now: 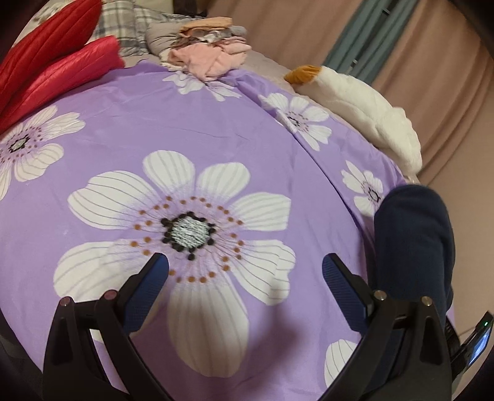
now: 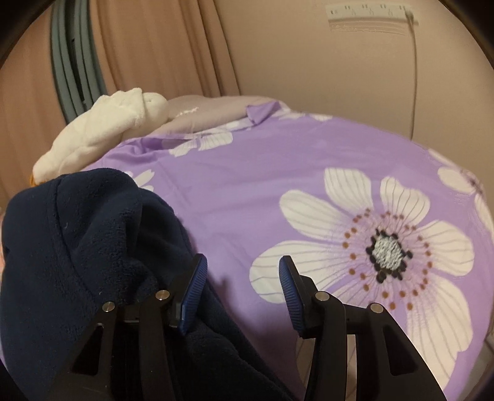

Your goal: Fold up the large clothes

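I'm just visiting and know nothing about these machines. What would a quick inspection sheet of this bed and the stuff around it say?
Surface: bed under a purple flowered sheet, spread fairly flat.
Job's things: dark navy fleece garment, bunched at the sheet's edge, not yet folded.
Clutter: red quilted item, pile of pink clothes, white plush toy, plaid bedding.
Grippers: left gripper open over the big flower, holding nothing; right gripper open, the fleece lying against its left finger, nothing between the pads.
Cables: a thin cord runs down the wall from a white power strip.
Surroundings: beige curtains and a plain wall.
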{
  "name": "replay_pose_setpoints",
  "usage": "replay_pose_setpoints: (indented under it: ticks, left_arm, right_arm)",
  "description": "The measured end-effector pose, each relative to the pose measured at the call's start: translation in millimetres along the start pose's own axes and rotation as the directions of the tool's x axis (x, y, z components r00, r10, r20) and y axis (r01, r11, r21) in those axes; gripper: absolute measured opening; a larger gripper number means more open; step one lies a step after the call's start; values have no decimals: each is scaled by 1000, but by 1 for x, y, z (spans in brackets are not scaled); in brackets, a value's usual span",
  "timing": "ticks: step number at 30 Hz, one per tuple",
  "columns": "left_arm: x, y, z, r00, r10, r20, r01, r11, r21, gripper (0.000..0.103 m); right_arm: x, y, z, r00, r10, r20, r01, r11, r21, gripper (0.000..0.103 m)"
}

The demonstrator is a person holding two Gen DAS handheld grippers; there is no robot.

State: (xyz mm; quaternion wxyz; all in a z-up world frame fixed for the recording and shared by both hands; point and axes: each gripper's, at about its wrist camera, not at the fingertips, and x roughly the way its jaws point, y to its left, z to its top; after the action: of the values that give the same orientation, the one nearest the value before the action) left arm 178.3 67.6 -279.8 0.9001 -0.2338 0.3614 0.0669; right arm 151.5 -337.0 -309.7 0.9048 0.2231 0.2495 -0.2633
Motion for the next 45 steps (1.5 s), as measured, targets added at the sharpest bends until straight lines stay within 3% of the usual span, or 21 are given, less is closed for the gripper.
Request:
replay_pose_setpoints:
  ticks: [4,9,12,15,19,23,27,29,32,35,36,40,41,45]
  left_arm:
    - [6,-12,-8,1000,2,-7,-2,999,43,100]
    - [4,-24,-14,999,22,27,-24,996,88,100]
    - [7,-26,-16,999,27,23,-30,994,104,100]
    - [13,-24,-18,998,55,18,-56,993,100,100]
    - [23,-24,-22,998,63,-17,-61,995,79,100]
    - [29,-31,-31,994,102,-32,-97,987,131,100]
    - [27,-30,-33,994,-1,-109,12,995,95,100]
    - [22,-30,-31,997,2,-78,5,996,89,100]
    - [18,-30,-29,999,17,-36,-14,996,87,100]
    - [16,-34,-27,992,-100,-82,105,993,59,100]
    - [14,-35,-27,982,-161,-96,166,985,44,100]
    - [10,-51,-25,933,-341,-114,346,938,27,102]
    - [9,-57,-25,924,-363,-117,370,928,38,102]
    - [16,-83,-29,896,-417,-154,431,899,73,102]
  right_arm:
    - [-6,5,-2,1000,-24,19,25,999,-33,52]
    - [-9,15,4,999,-16,31,21,980,-197,52]
    - [-7,1,3,1000,-13,19,15,993,-121,64]
    - [0,-9,3,998,31,-47,-32,999,-19,66]
    - [-2,-5,1,999,34,-37,-35,999,-26,66]
    - [-4,-4,1,999,39,-33,-40,998,-44,66]
    - [7,-15,8,989,108,-101,-105,994,32,72]
    - [13,-23,13,967,191,-171,-177,980,94,74]
    - [11,-32,18,925,318,-210,-288,944,159,74]
    - [3,-42,22,876,443,-193,-403,890,214,79]
    - [1,-46,24,859,477,-184,-433,871,234,81]
    - [-5,-59,29,727,668,-158,-604,732,316,87]
    - [-6,-59,29,704,692,-157,-628,711,316,88]
    - [-10,-45,24,689,687,-233,-646,727,233,91]
